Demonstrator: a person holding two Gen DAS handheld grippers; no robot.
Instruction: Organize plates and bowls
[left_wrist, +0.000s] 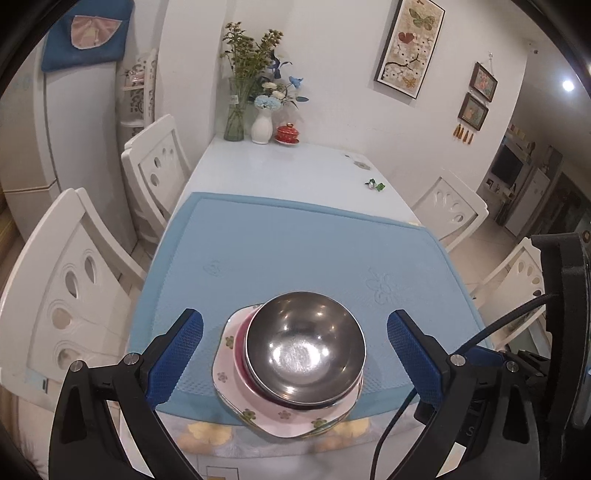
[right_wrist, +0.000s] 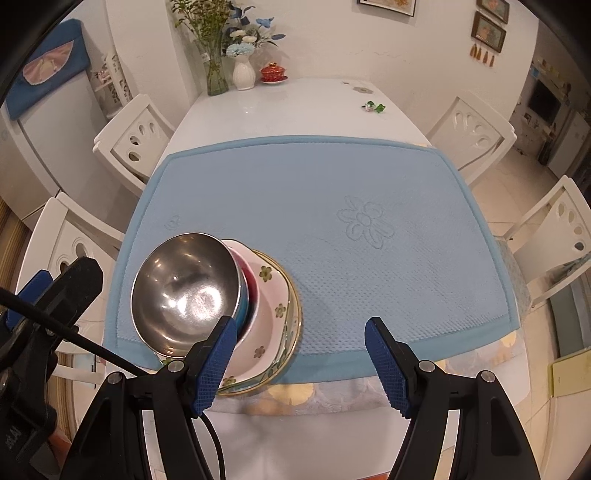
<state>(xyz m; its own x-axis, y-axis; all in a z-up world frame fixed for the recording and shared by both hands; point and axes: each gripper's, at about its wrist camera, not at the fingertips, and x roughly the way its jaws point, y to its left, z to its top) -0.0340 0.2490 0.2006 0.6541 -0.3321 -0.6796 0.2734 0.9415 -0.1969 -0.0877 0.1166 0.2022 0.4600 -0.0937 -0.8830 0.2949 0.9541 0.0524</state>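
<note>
Blue-padded jaws of the left gripper are spread wide around the steel bowl, apparently untouched. It is nested on stacked bowls and a floral plate at the blue mat's near edge on the table. The right gripper is held apart, empty.

The left wrist view looks forward and down along its own two fingers from the near edge of the table, close above the steel bowl, which sits centred between them. The right wrist view tilts down more steeply from a spot further right, so the same bowl falls to its lower left (partly behind one finger). Both share the blue mat, the stacked dishes, the far vases and the white chairs.
</note>
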